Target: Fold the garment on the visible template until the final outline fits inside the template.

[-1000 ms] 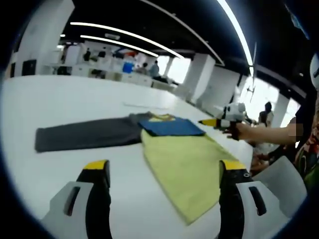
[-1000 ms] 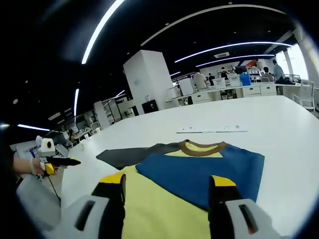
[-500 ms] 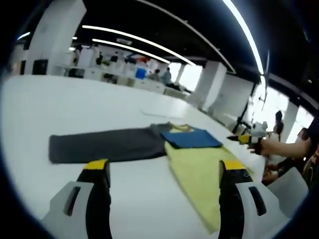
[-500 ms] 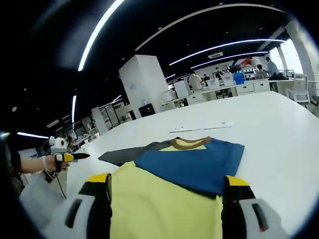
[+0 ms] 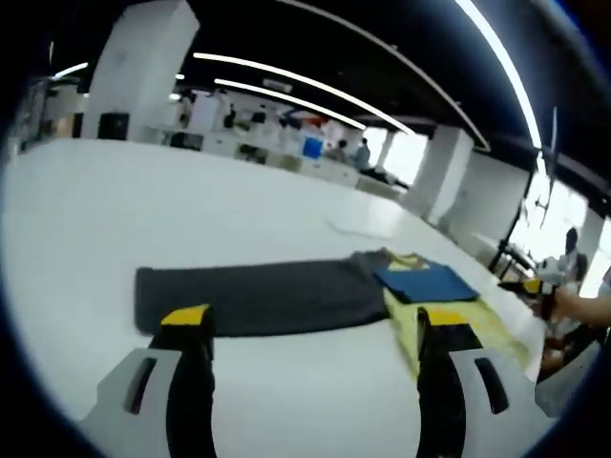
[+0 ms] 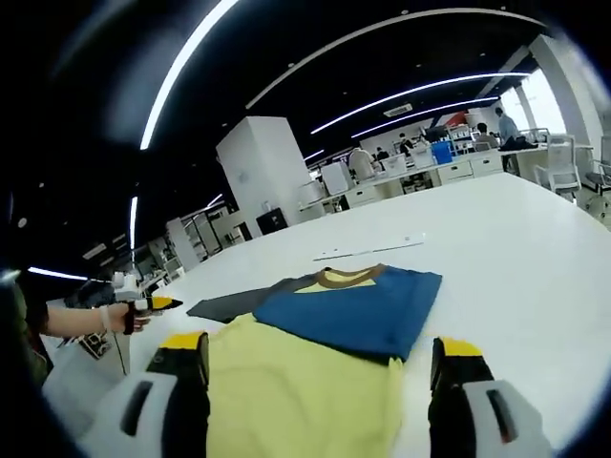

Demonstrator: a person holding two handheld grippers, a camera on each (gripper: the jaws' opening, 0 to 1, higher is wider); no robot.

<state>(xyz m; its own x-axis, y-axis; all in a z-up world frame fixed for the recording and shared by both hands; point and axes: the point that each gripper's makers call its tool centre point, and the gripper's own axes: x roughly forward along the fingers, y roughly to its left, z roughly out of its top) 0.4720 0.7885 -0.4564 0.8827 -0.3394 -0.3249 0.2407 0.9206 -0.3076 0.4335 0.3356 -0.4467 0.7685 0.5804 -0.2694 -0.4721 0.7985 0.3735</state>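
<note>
Two grippers hover above the white counter, both spread wide and grasping nothing. The landmark is the shirt, yellow in the body with a blue chest panel and a brown collar, lying flat on the counter.

In the left gripper view, the dark grey template stretches out from the shirt's collar end as a long flat strip, and the shirt overlaps its near end, so most of the strip lies bare beside the shirt. The left gripper hangs over the strip and the shirt's edge, jaws apart, touching neither as far as I can tell. Beyond the shirt, the right gripper shows small, with the person's hand behind it.

In the right gripper view, the right gripper sits low over the shirt's yellow hem, jaws released either side of it. The template peeks out past the shirt's blue panel, and the left gripper hovers well apart from the shirt, beyond that side.

The shirt looks wider than the strip, so folding seems hardly begun. The risks, as I judge them: a pinch that catches the template along with the cloth would drag the outline away; an uneven lift from one gripper could skew the fold and leave yellow cloth spilling past the strip; a long pull might slide the shirt towards the counter edge.
</note>
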